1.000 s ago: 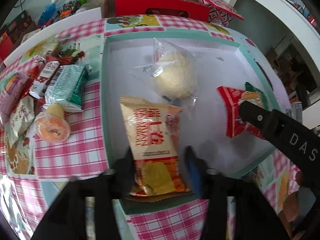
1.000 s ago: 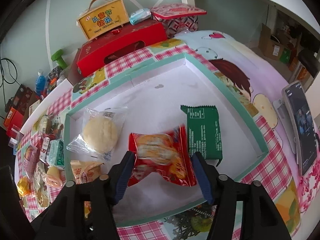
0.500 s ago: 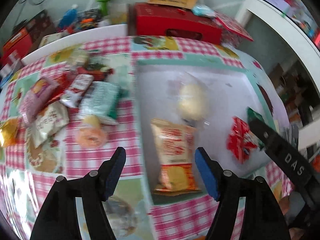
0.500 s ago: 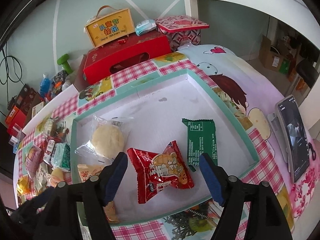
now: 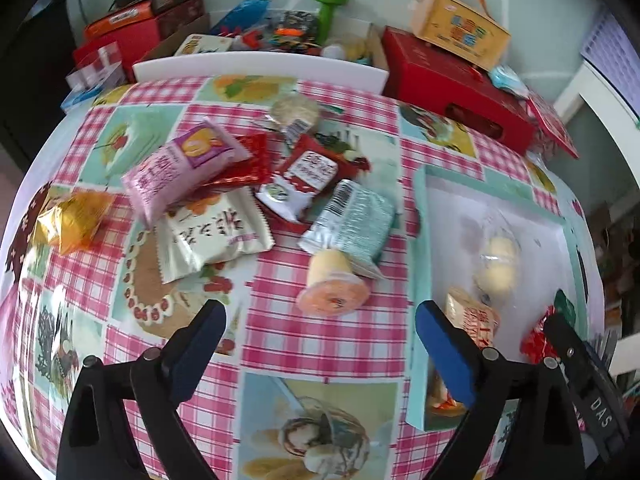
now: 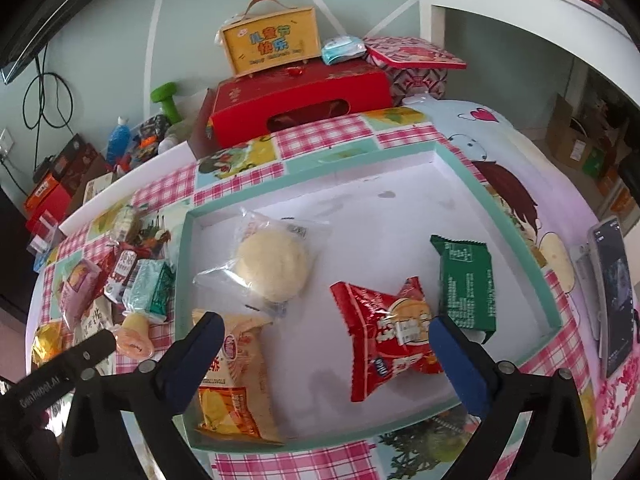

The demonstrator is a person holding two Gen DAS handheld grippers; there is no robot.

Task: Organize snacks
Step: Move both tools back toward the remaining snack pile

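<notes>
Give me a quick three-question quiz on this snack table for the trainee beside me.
1. True or false: the left gripper is open and holds nothing.
2. How many snacks lie inside the teal-rimmed tray?
3. Which snack lies nearest the right gripper: A green packet, B red packet, C round pastry in clear wrap?

Key: 1 true. 2 four: the pastry, the red packet, the green packet and the orange chip packet. 3 B.

Both grippers, left (image 5: 318, 346) and right (image 6: 324, 358), are matte black plastic with blue-padded fingertips (image 5: 442, 350), silver screws at the joints and white lettering along the side.
</notes>
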